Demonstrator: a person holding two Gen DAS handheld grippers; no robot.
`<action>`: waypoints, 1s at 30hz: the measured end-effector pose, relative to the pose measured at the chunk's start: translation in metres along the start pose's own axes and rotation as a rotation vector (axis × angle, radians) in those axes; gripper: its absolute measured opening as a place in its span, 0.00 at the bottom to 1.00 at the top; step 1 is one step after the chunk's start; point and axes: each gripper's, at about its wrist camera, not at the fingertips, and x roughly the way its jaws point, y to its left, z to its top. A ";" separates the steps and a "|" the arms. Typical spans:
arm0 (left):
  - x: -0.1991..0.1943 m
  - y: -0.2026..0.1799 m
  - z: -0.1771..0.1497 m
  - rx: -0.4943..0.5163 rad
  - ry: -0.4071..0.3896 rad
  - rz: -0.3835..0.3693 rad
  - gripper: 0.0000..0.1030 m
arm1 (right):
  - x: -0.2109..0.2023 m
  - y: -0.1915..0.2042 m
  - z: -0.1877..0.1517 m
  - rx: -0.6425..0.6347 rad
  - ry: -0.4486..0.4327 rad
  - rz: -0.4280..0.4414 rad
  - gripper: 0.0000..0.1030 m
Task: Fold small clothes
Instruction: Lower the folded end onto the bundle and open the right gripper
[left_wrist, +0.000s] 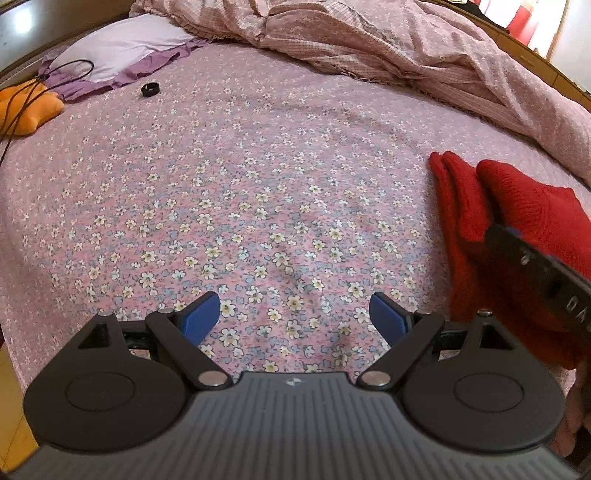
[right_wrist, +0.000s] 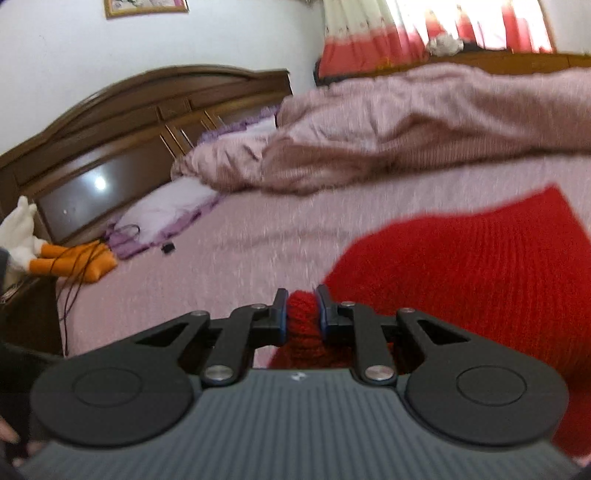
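Note:
A red knitted garment (left_wrist: 524, 210) lies in folds on the pink floral bedsheet (left_wrist: 258, 177) at the right of the left wrist view. My left gripper (left_wrist: 295, 314) is open and empty, low over the sheet, to the left of the garment. The right gripper's black body (left_wrist: 543, 277) shows over the garment there. In the right wrist view my right gripper (right_wrist: 302, 312) is shut on a bunched edge of the red garment (right_wrist: 461, 266), which spreads out to the right. The view is motion-blurred.
A rumpled pink quilt (left_wrist: 388, 44) lies along the far side of the bed. A lilac pillow (left_wrist: 118, 48), an orange plush toy with a black cable (left_wrist: 26, 107) and a small black object (left_wrist: 150, 89) sit at the head end. A wooden headboard (right_wrist: 129, 122) stands behind.

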 end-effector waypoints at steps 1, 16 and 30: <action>-0.002 -0.001 0.000 0.004 -0.004 0.000 0.88 | -0.001 0.001 -0.001 -0.005 0.005 0.006 0.20; -0.042 -0.030 0.009 0.063 -0.066 -0.045 0.88 | -0.069 -0.004 0.015 0.093 -0.064 0.038 0.51; -0.074 -0.088 0.028 0.152 -0.113 -0.192 0.88 | -0.129 -0.082 0.010 0.272 -0.158 -0.189 0.54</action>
